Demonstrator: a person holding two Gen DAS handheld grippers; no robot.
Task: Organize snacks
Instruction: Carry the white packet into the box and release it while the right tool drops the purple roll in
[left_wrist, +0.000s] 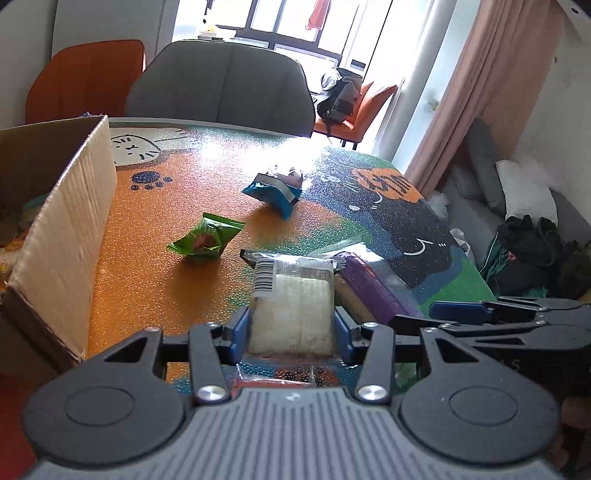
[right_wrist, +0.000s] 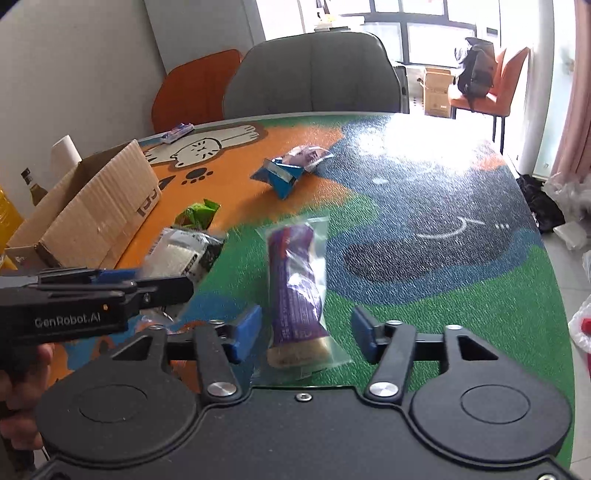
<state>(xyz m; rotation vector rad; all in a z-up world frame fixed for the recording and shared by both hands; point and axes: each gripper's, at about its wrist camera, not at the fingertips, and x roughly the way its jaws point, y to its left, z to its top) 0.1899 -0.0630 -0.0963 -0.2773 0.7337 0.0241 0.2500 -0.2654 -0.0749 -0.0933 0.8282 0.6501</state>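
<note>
Snacks: partly sorted, by my reading. Cardboard box (left_wrist: 70, 229) stands at the left of the table (right_wrist: 461, 280); some packets seem to lie inside, contents unclear. Left hand-held gripper (left_wrist: 291, 328) is clamped on a white barcoded packet (left_wrist: 291, 295), lifted off the table, not yet boxed. Right hand-held gripper (right_wrist: 306, 334) has its jaws apart astride the purple bar in clear wrap (right_wrist: 297, 288), which lies flat, pads not touching. Blue packet (right_wrist: 282, 175) and green packet (left_wrist: 205, 240) remain loose on the table.
</note>
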